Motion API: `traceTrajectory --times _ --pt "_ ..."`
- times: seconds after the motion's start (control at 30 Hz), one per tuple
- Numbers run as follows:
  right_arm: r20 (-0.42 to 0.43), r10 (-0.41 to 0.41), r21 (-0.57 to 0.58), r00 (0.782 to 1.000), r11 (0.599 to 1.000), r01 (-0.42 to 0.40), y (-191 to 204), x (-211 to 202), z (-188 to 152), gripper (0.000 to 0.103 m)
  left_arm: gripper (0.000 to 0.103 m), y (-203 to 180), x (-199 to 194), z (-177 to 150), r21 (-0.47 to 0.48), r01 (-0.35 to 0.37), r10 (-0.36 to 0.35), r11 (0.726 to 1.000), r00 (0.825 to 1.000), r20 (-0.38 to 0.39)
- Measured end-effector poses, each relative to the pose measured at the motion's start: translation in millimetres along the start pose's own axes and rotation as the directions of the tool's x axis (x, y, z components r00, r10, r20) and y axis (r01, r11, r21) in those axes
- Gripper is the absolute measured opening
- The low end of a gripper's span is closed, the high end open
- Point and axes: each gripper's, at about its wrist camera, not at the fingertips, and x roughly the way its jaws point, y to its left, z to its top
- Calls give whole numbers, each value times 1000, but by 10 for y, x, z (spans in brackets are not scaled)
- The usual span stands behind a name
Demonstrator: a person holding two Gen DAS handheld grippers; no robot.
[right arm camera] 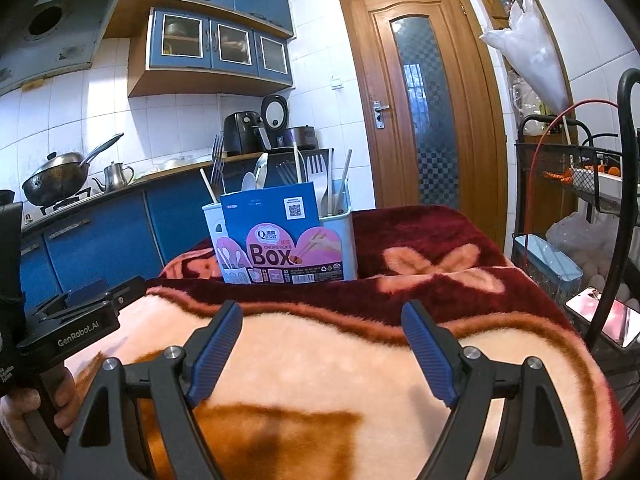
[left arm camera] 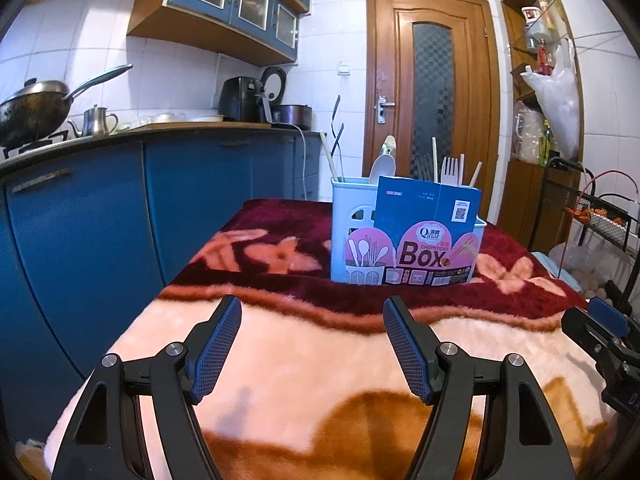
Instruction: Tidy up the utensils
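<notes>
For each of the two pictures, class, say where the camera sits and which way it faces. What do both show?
Left wrist: on the left gripper, facing along its open fingers over the blanket to the utensil box; right gripper at the edge.
Right wrist: on the right gripper, same direction; a hand holds the left gripper.
Shared: box, blanket, door.

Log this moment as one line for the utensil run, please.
left gripper: open, empty | right gripper: open, empty | utensil holder: upright on blanket, utensils inside | stage: both short of holder
</notes>
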Motion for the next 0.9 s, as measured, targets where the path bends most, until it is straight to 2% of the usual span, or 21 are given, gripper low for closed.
traceTrajectory --times 0.9 --pt "-3 0 0 1000 1000 0 -9 1 4 84 75 -1 -12 5 2 9 -9 1000 1000 6"
